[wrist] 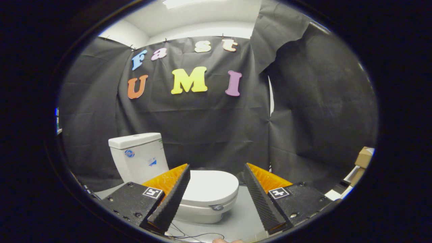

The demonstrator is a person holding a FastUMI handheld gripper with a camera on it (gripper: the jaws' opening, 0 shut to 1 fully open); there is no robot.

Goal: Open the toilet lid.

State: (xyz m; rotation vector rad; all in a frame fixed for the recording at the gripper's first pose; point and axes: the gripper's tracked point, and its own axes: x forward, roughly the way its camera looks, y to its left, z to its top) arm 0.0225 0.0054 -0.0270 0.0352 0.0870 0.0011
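Your gripper [216, 195] fingers are spread wide, holding nothing. The toilet lid [211, 187] is down, just beyond them, nearer your left finger. Go in off-centre and you'll likely slip off the rim.

the gripper view rides on the gripper [216, 175] and looks forward along its two spread fingers [170, 202]; it faces the booth's black cloth wall [209, 135] roughly level, tipped slightly down; the toilet [175, 179] stands a short way ahead, low and partly behind the left finger; the grey floor [243, 216] lies close beneath; the ceiling [202, 20] shows above the wall
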